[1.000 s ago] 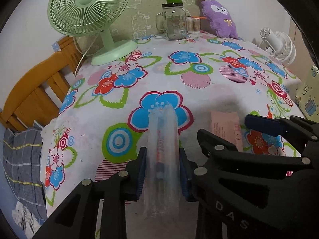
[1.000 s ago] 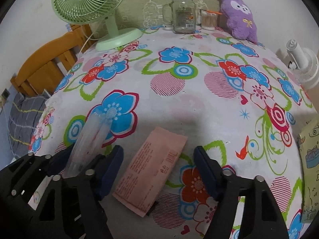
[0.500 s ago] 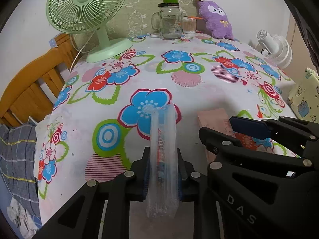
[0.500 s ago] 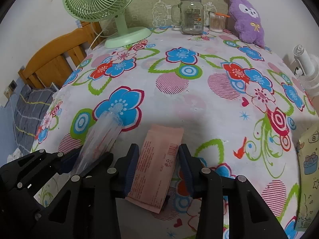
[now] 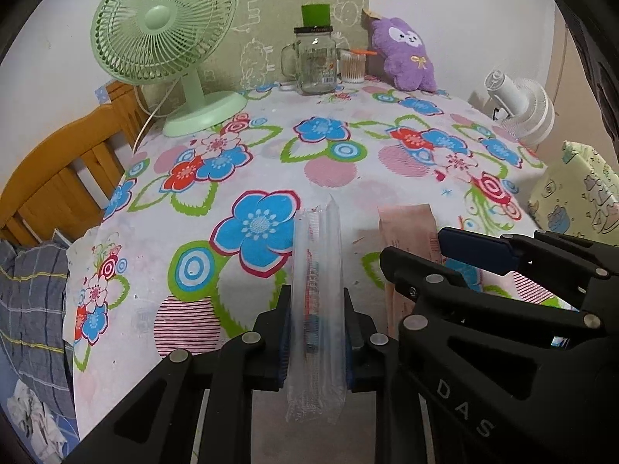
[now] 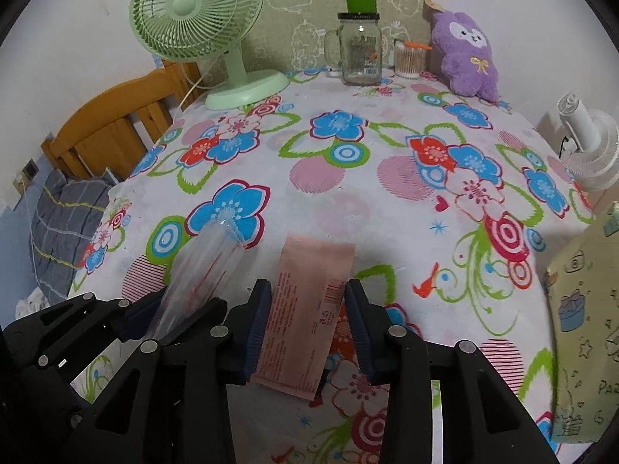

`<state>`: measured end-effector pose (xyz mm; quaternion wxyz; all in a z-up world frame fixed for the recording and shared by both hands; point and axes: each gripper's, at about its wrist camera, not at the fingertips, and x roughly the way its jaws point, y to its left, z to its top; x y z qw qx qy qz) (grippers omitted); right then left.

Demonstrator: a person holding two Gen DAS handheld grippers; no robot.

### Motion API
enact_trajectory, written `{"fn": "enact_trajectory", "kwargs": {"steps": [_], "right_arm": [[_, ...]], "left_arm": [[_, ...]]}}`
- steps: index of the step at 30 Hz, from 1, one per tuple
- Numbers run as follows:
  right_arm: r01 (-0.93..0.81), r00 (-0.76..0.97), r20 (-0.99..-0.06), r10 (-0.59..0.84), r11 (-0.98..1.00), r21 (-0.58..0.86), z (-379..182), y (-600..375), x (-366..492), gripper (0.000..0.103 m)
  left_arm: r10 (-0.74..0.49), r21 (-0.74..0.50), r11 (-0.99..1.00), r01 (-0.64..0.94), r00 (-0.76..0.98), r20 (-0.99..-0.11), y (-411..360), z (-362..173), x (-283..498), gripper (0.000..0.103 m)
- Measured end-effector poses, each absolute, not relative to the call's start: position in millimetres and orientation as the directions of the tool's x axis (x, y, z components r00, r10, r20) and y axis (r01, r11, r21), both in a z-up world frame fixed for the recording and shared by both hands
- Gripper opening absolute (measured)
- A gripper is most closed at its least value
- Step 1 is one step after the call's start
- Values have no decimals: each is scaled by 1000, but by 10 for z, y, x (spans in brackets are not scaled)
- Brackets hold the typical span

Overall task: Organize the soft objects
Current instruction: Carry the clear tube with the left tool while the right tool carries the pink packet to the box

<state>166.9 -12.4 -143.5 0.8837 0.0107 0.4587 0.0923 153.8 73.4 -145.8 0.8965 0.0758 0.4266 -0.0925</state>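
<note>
There are two packets. The left gripper [image 5: 315,338] has its fingers [image 5: 281,332] squeezed tight on one clear packet [image 5: 317,309] with a red and blue thing inside. The right gripper [image 6: 307,330] has its fingers [image 6: 257,328] pressed on the sides of one pink packet [image 6: 309,309], low at 6 o'clock over the flowery tabletop [image 6: 348,193]. There are two fans: a green fan [image 6: 209,31] at 11 o'clock and a white fan [image 6: 590,147] at 3 o'clock. One glass jar [image 6: 359,54] at 12 o'clock looks empty. One small cup [image 6: 408,60] holds cotton swabs. One purple plush toy [image 6: 468,54] sits at 1 o'clock.
</note>
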Motion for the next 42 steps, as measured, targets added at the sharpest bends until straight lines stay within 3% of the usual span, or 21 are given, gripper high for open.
{"fn": "enact_trajectory", "kwargs": {"steps": [42], "right_arm": [[-160, 743, -646, 174, 984, 80, -430, -860, 1041, 42]], "left_arm": [[-137, 66, 971, 230, 763, -631, 0, -554, 943, 19]]}}
